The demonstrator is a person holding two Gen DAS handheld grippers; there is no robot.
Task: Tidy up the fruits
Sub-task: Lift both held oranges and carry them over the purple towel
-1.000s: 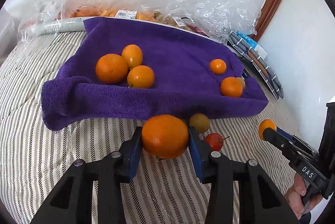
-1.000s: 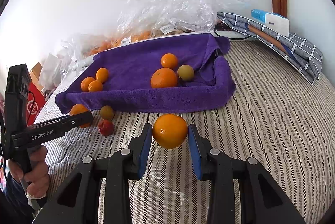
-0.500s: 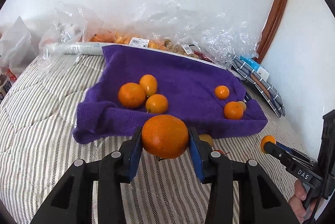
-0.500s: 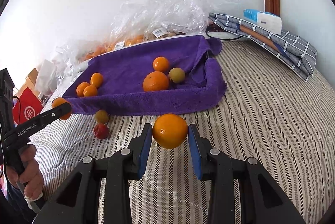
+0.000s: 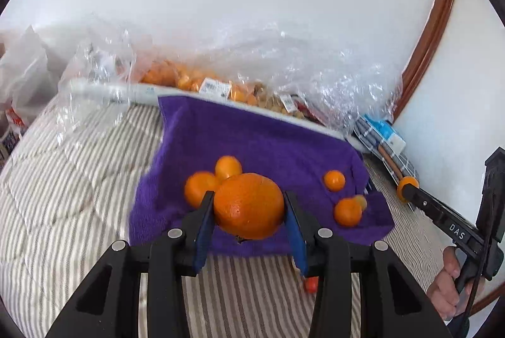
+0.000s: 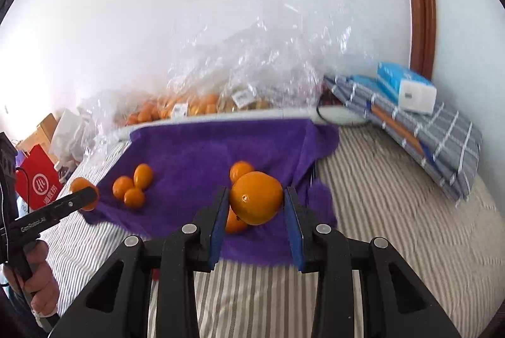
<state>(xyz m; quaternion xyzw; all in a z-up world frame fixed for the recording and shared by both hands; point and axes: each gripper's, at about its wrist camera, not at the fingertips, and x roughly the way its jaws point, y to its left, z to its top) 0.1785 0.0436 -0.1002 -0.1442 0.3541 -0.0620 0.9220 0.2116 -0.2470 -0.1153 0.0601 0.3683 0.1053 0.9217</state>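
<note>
My left gripper (image 5: 249, 207) is shut on a large orange (image 5: 248, 205), held above the near edge of the purple towel (image 5: 252, 142). My right gripper (image 6: 255, 202) is shut on a smaller orange (image 6: 256, 197), held over the towel's (image 6: 195, 155) right part. Several small oranges lie on the towel: a left group (image 6: 132, 185) and one by the right (image 5: 334, 180). Another orange (image 5: 347, 211) sits near the towel's right edge. A small red fruit (image 5: 311, 284) lies on the striped bedding, partly hidden by my left fingers.
Clear plastic bags of fruit (image 5: 221, 85) lie behind the towel against the white wall. Folded checked cloth with a blue-white pack (image 6: 407, 85) lies at the right. A red paper bag (image 6: 38, 183) stands at the left. Striped bedding (image 6: 394, 211) surrounds the towel.
Both grippers have risen and moved forward toward the towel, each still holding its orange. The fruits on the bedding have slid under and behind the fingers.
</note>
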